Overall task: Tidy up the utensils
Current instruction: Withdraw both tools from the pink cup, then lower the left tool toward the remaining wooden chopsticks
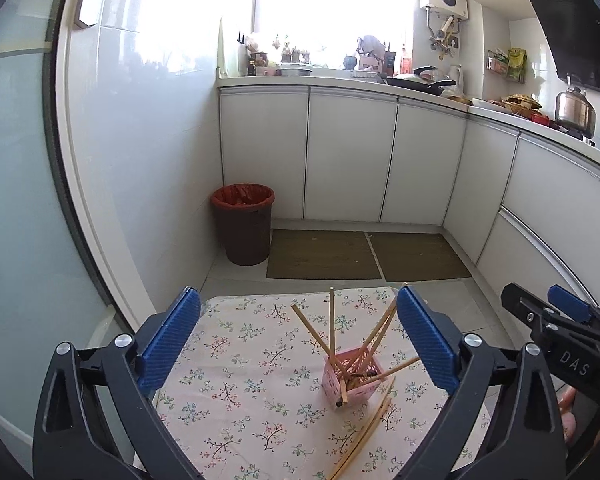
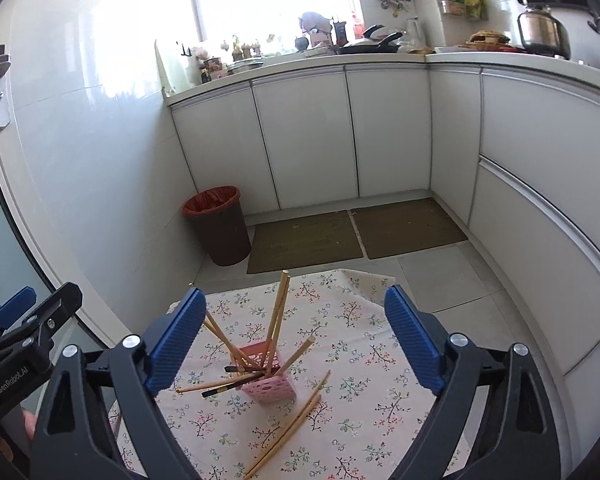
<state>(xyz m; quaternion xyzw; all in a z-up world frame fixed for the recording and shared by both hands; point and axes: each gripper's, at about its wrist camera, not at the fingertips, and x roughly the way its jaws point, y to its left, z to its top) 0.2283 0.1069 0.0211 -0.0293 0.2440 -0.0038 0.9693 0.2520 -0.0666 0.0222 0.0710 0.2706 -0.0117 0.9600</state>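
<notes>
A pink slotted utensil holder (image 1: 350, 378) (image 2: 265, 376) stands on a small table with a floral cloth (image 1: 236, 380) (image 2: 360, 360). Several wooden chopsticks (image 1: 331, 322) (image 2: 278, 312) lean out of it in different directions. Two or three loose chopsticks (image 1: 366, 436) (image 2: 290, 434) lie on the cloth just in front of the holder. My left gripper (image 1: 298, 344) is open and empty, held above the table. My right gripper (image 2: 296, 344) is open and empty, held above the holder. Each gripper shows at the edge of the other's view.
A brown bin with a red liner (image 1: 244, 224) (image 2: 218, 230) stands on the floor by the wall. Two brown mats (image 1: 364, 254) (image 2: 356, 234) lie before white cabinets (image 1: 348, 156) (image 2: 340, 136). The counter holds pans, a kettle (image 1: 574, 110) and bottles.
</notes>
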